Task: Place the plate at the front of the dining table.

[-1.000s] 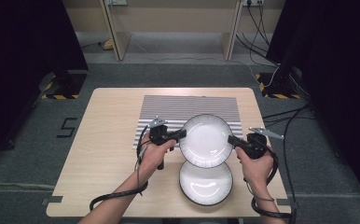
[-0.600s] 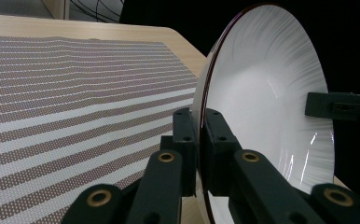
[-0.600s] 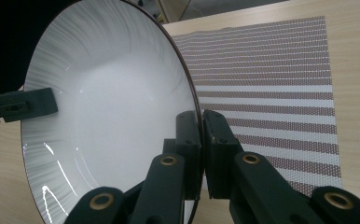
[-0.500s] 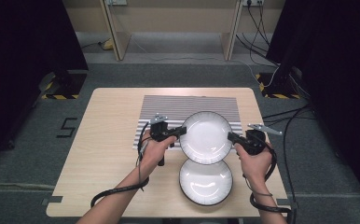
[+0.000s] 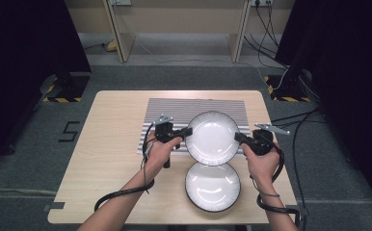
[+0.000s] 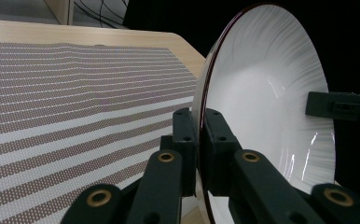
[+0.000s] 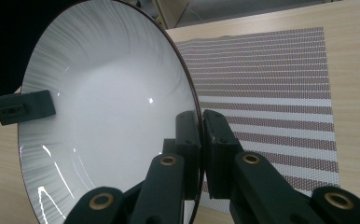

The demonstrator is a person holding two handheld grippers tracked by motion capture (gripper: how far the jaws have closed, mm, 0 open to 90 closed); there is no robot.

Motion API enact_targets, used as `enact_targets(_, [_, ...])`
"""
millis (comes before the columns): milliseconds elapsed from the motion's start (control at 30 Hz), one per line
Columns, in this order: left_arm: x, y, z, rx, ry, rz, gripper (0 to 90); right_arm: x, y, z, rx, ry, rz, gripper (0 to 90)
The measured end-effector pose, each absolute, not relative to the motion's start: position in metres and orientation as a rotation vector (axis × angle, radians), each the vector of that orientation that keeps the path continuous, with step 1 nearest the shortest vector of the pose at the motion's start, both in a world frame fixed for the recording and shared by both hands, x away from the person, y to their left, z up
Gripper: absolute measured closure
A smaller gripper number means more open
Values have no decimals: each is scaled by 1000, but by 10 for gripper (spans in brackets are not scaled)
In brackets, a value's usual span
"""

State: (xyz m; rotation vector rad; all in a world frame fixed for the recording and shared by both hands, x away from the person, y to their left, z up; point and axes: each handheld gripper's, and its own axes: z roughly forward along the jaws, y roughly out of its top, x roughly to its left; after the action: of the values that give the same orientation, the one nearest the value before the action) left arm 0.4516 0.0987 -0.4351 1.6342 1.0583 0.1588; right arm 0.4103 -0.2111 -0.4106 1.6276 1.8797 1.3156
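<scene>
White plate (image 5: 212, 138) hangs between both grippers above the striped placemat (image 5: 174, 108), just beyond a second plate (image 5: 212, 186) on the worktop; left gripper (image 5: 188, 132) and right gripper (image 5: 238, 137) jaws pinch opposite rims; keep it level, lower both hands together

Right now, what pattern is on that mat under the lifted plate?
Brown and white stripes on the mat, clearest in the right gripper view.
</scene>
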Motion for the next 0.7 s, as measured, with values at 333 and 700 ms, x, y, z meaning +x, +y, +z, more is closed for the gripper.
enact_targets(333, [453,98,-433,1632,1058,162,848,412,-211,-409,1626,1874,1313,856])
enact_targets(700, [456,99,-431,1629,1058,172,847,416,-209,-407,1617,1870,1306,854])
